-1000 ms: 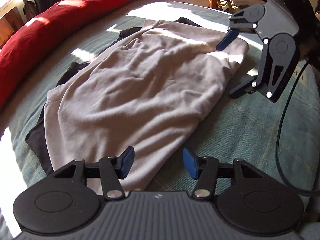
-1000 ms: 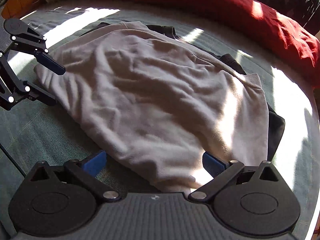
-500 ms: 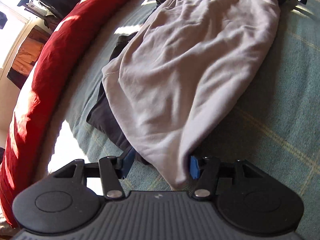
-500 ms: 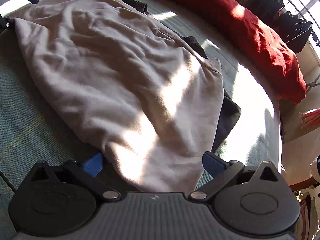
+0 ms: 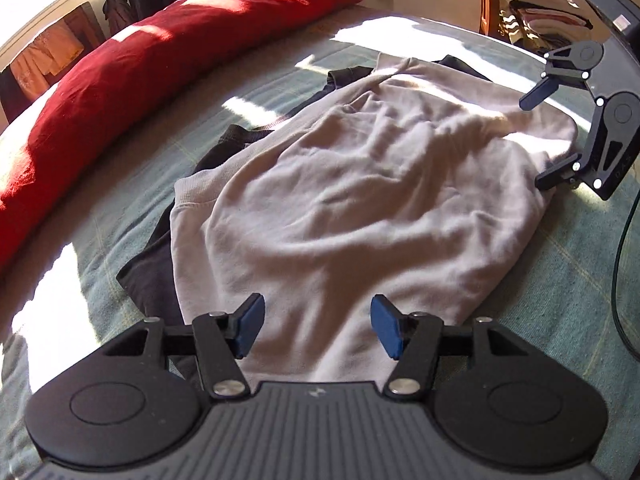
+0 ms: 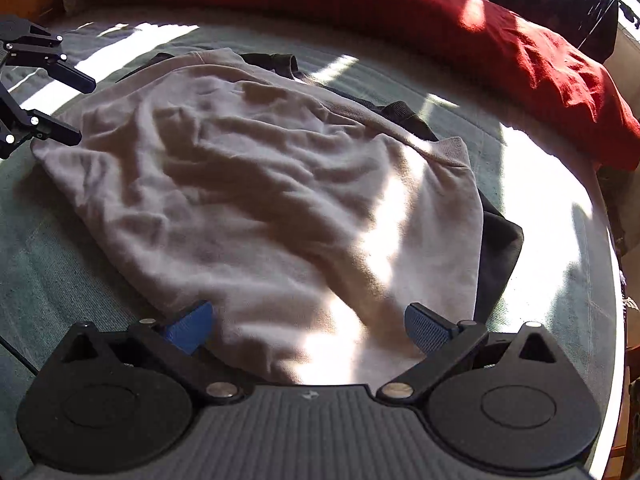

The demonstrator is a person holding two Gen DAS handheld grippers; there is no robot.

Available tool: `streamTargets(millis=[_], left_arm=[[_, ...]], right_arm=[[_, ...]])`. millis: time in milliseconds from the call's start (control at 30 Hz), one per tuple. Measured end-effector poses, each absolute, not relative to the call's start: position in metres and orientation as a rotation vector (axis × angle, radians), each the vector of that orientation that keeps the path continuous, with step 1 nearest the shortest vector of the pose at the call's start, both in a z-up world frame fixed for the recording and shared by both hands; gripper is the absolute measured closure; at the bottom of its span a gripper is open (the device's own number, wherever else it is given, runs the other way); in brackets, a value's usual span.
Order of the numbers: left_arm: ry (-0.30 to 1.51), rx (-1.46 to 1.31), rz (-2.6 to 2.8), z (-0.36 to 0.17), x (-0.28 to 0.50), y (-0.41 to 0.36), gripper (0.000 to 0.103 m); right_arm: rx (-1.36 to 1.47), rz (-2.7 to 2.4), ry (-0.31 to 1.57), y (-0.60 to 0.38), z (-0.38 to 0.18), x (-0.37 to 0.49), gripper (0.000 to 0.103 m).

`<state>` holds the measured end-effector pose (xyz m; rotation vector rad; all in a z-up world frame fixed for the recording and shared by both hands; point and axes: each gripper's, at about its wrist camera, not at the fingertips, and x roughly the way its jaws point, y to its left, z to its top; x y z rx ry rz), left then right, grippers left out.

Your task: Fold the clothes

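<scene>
Fingers [image 5: 249, 328] of the left gripper [image 5: 316, 330] stand apart, clamped on nothing, with the near end of the grey sweatshirt [image 5: 360, 208] lying between and under them. Its long axis runs away from the camera toward the right gripper [image 5: 556, 136], whose fingers also gape at the far end. It lies flat on the green bedcover [image 5: 560, 280], over a black garment [image 5: 148, 276].

From the right wrist, blue fingers [image 6: 188, 326] spread wide (nothing pinched) around the sweatshirt's [image 6: 256, 200] near end; it stretches toward the left gripper [image 6: 76, 108]. No containers show.
</scene>
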<state>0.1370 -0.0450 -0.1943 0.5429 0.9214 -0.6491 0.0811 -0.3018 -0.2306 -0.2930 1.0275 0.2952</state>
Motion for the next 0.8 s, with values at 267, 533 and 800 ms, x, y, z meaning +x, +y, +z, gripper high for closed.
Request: streamTargets(millis=[267, 533, 800], left_arm=[[1.093, 0.423, -0.561, -0.198, 0.127, -0.008, 0.043], [1.14, 0.14, -0.573, -0.201, 0.171, -0.036, 0.039], [1.21, 0.105, -0.519, -0.214, 0.155, -0.024, 0.036]], right_arm=[[-0.149, 0.295, 1.163, -0.333, -0.235, 0.063, 0.0], [0.162, 0.168, 1.196, -0.337, -0.245, 0.114, 0.0], [0.208, 0.11, 1.21, -0.336, -0.255, 0.118, 0.0]])
